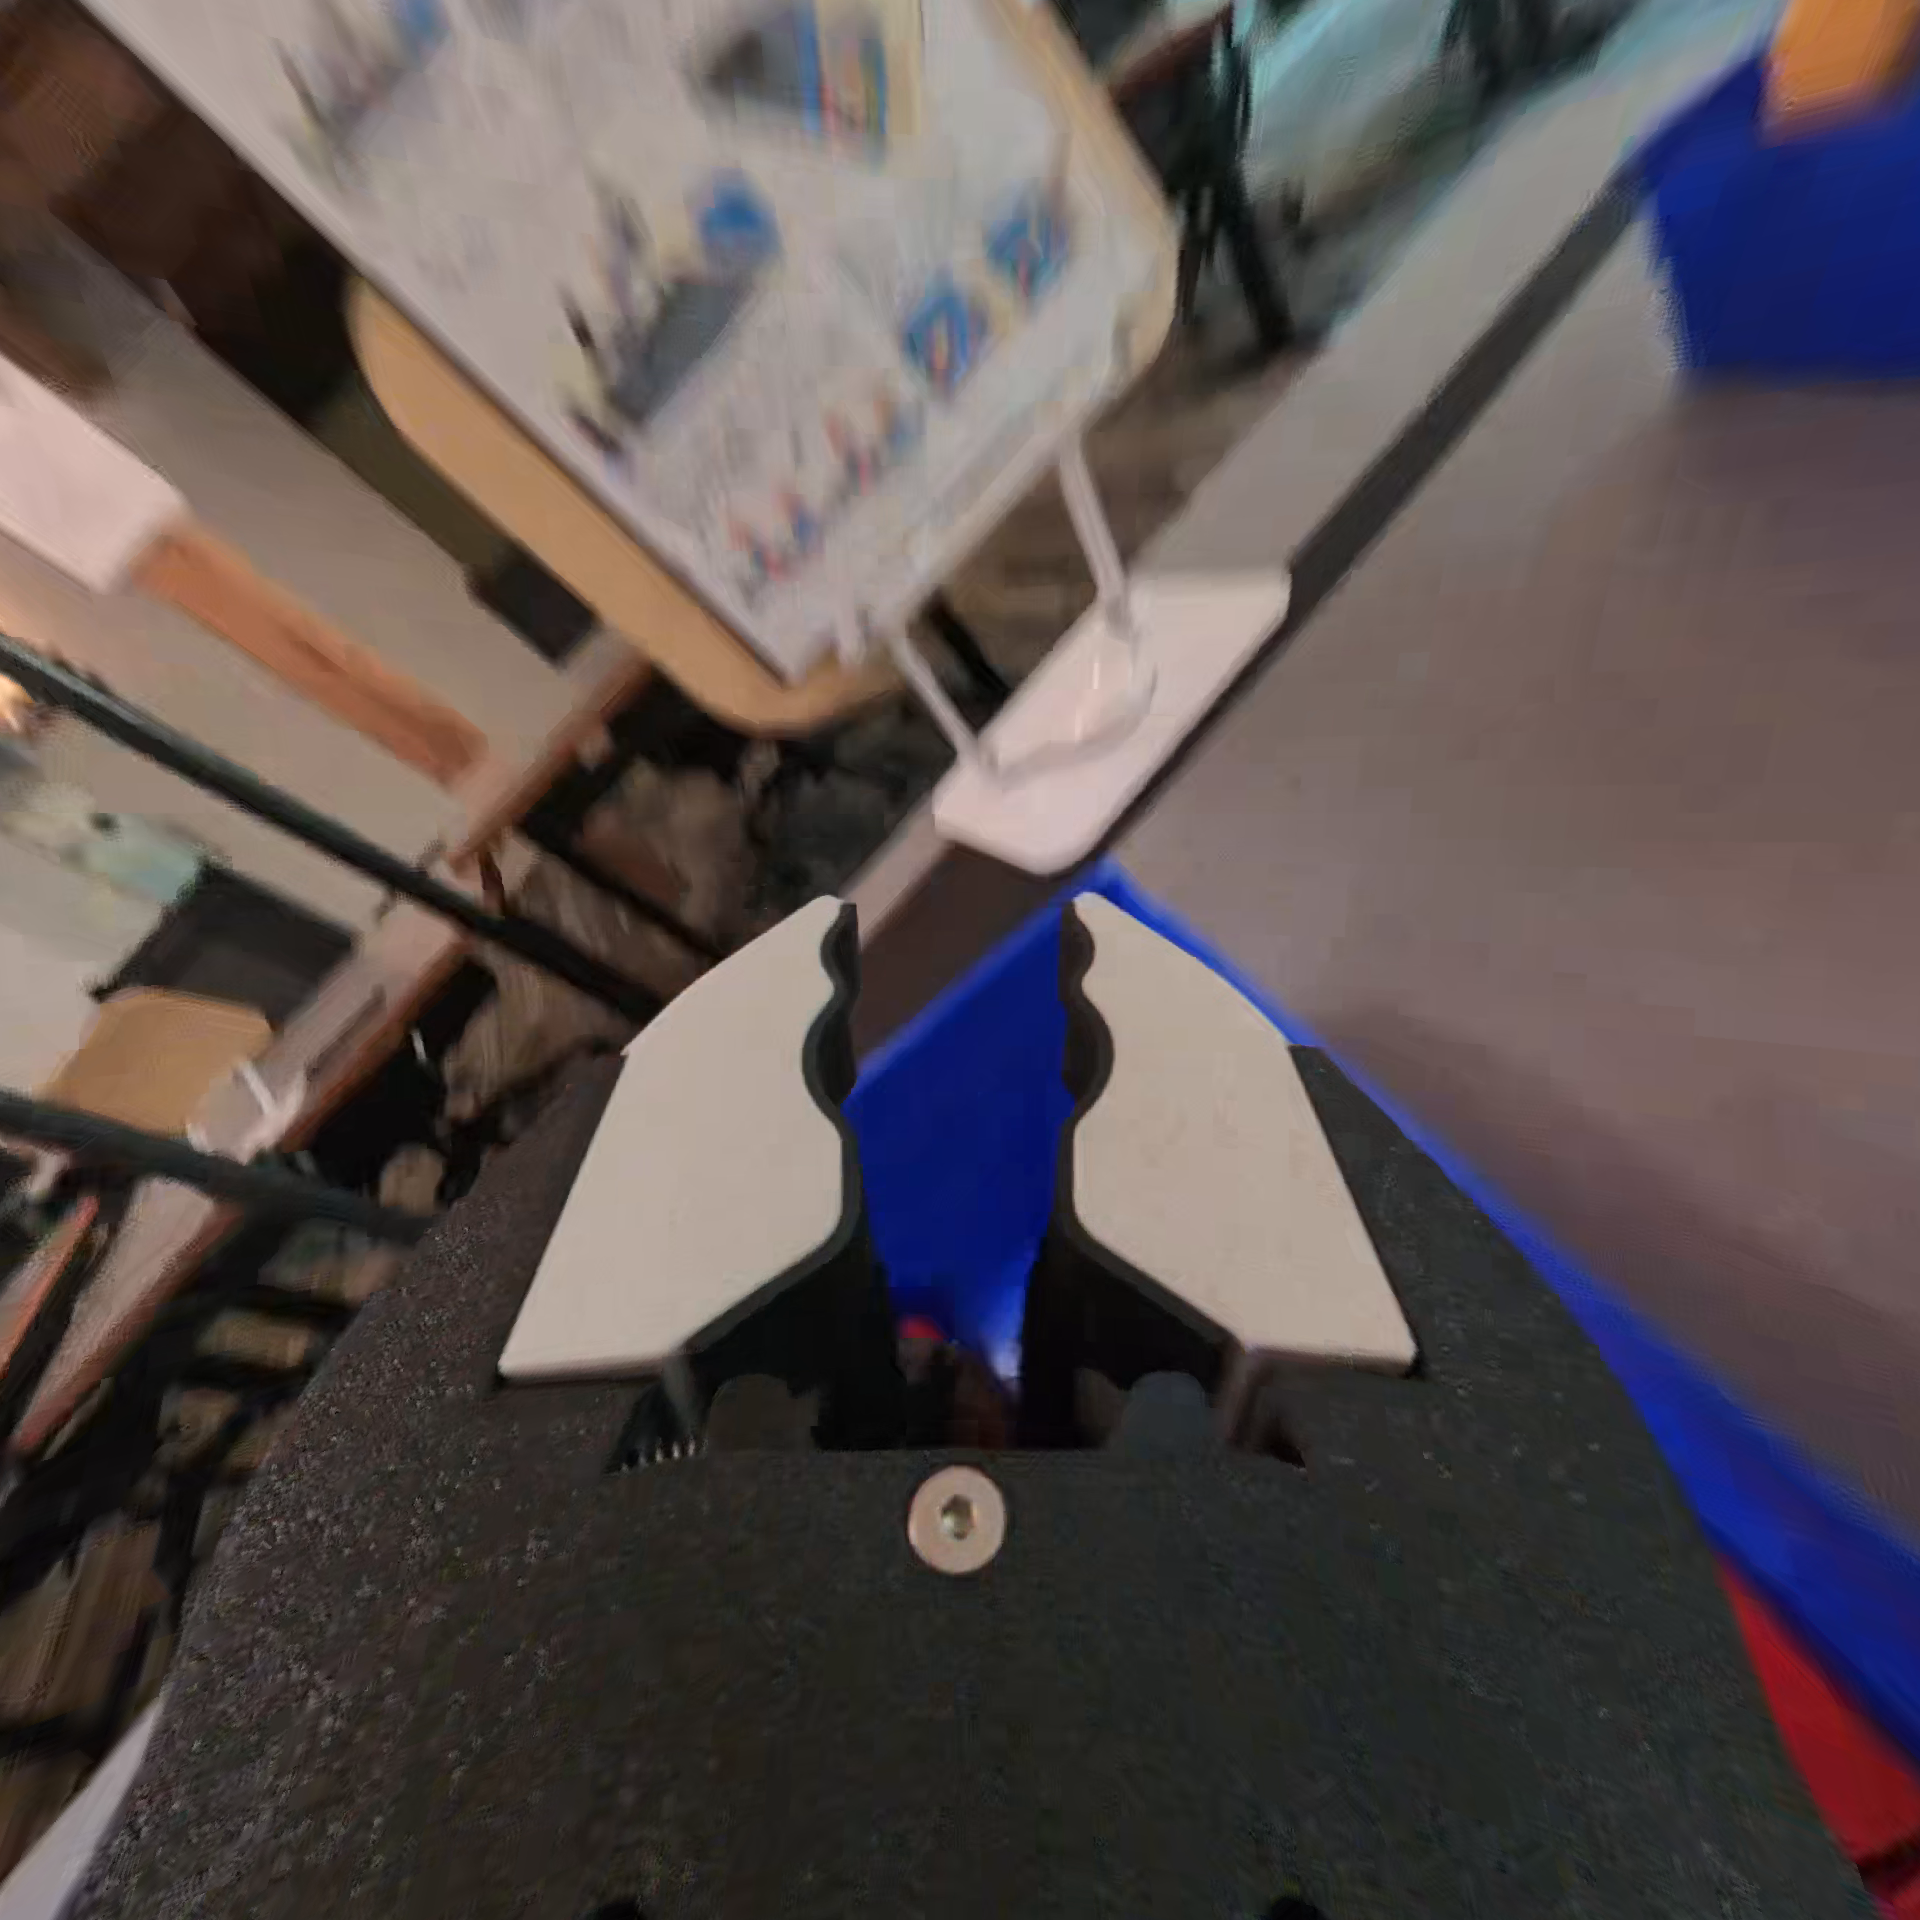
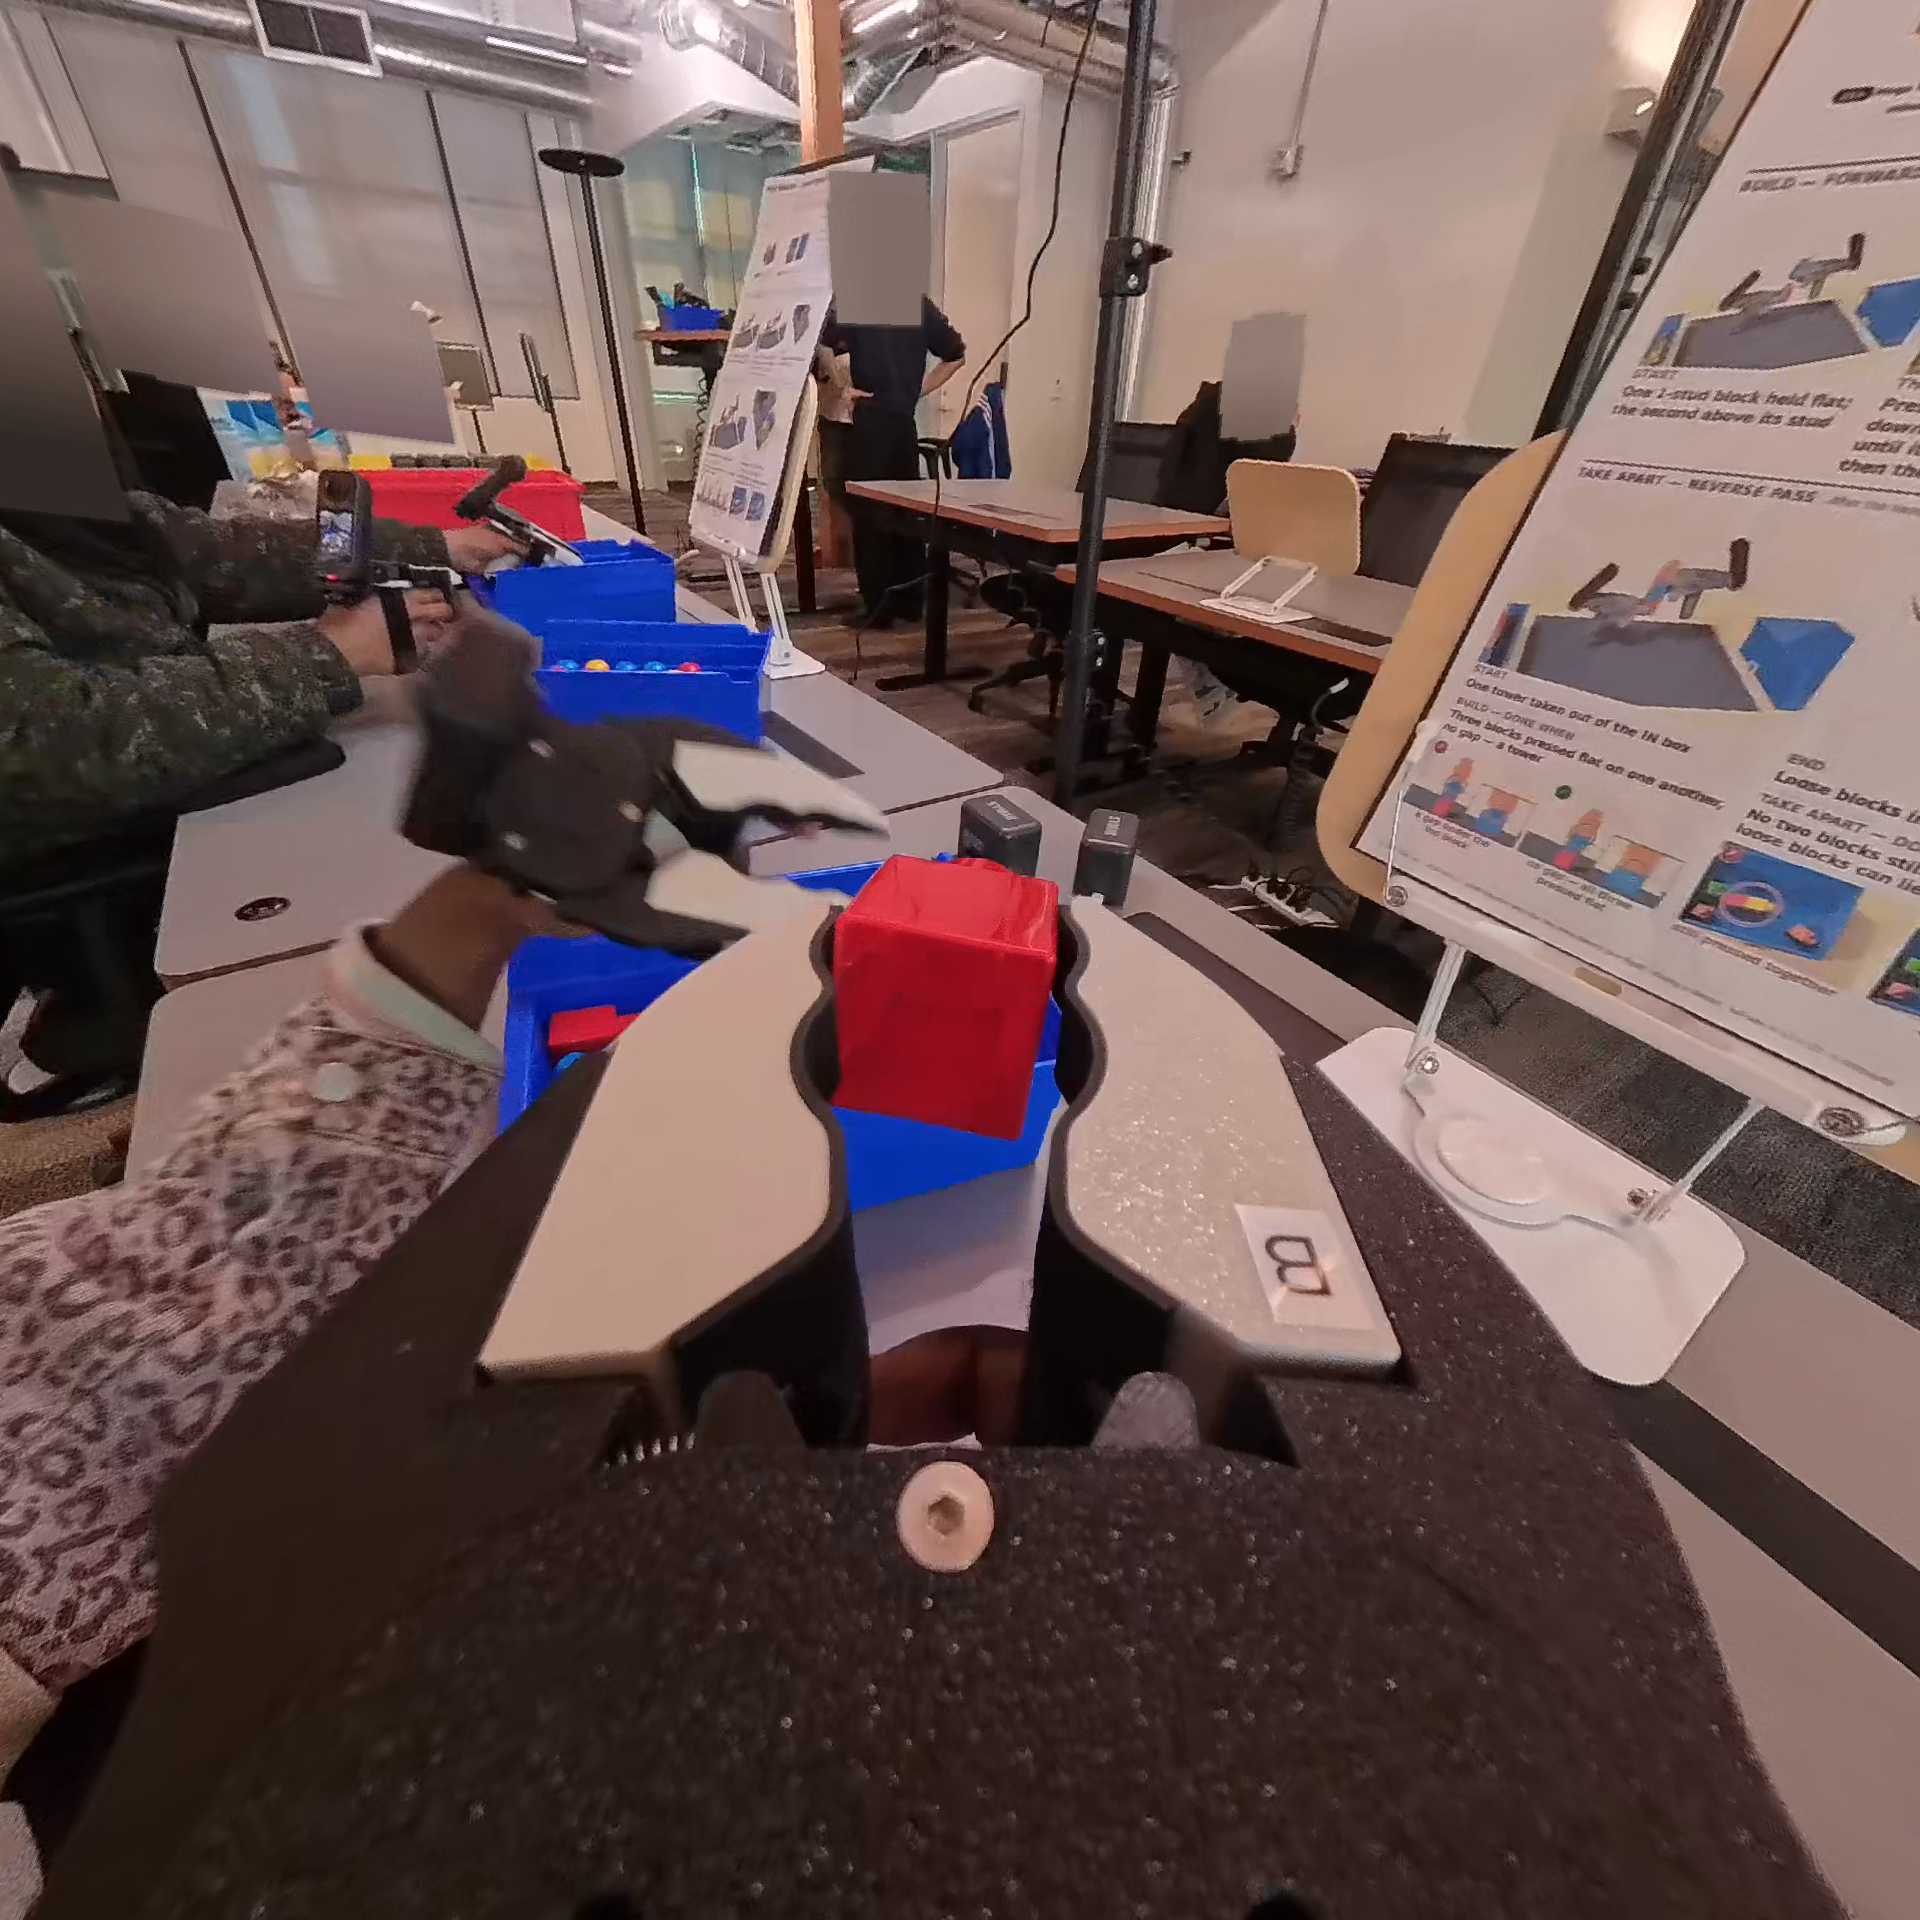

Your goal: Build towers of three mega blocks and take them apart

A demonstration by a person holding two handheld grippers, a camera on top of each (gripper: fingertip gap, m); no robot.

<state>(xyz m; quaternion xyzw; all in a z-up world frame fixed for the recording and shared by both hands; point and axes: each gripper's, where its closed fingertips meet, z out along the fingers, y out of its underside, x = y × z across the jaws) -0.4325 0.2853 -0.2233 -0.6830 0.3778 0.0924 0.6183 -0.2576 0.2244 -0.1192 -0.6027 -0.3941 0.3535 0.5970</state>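
Observation:
My right gripper (image 2: 945, 935) is shut on a red mega block (image 2: 940, 1003) and holds it tilted above the near wall of a blue bin (image 2: 935, 1153). Another red block (image 2: 587, 1029) lies inside that bin. My left gripper (image 2: 774, 847) hovers over the bin's far left part with its jaws apart and nothing between them. The left wrist view is blurred. There the left gripper (image 1: 958, 935) is open and empty, with the bin's blue wall (image 1: 956, 1122) showing below the gap.
An instruction board (image 2: 1662, 623) stands on a white base (image 2: 1538, 1195) at the right. Two small dark boxes (image 2: 1000, 831) sit behind the bin. Farther left, another person works with grippers over more blue bins (image 2: 655, 675) and a red bin (image 2: 468, 494). Another blue bin (image 1: 1787, 229) stands far along the grey table (image 1: 1558, 727).

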